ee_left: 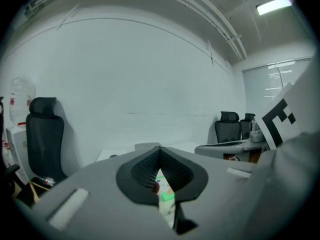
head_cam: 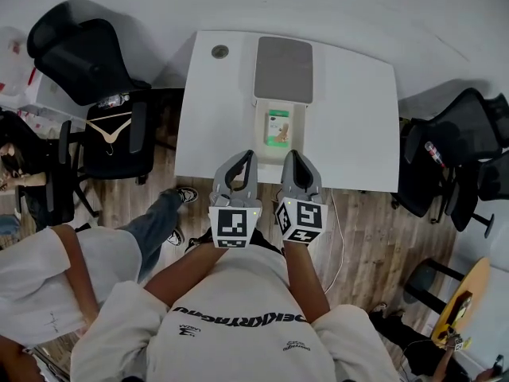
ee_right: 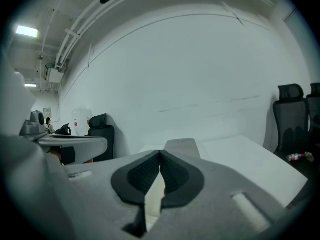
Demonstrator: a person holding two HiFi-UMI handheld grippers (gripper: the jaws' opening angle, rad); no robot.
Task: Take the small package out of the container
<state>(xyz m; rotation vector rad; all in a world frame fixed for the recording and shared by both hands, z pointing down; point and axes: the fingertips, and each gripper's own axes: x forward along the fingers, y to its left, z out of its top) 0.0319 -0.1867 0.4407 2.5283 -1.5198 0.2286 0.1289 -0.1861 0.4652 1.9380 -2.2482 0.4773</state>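
Observation:
On the white table (head_cam: 358,110) stands a pale open container (head_cam: 279,143) with its grey lid (head_cam: 283,70) folded back behind it. Inside lies the small green and white package (head_cam: 278,126). My left gripper (head_cam: 249,156) and right gripper (head_cam: 290,156) hover side by side at the table's near edge, just in front of the container, both shut and empty. In the left gripper view the package (ee_left: 165,193) shows through the gap below the closed tips of the left gripper (ee_left: 160,148). The right gripper view has the right gripper (ee_right: 160,153) shut, with the lid (ee_right: 182,146) beyond it.
Black office chairs stand left (head_cam: 87,62) and right (head_cam: 453,150) of the table. A person in a white shirt (head_cam: 48,269) sits at the lower left, a jeans leg (head_cam: 155,221) stretched toward the table. A round grommet (head_cam: 220,52) sits in the tabletop.

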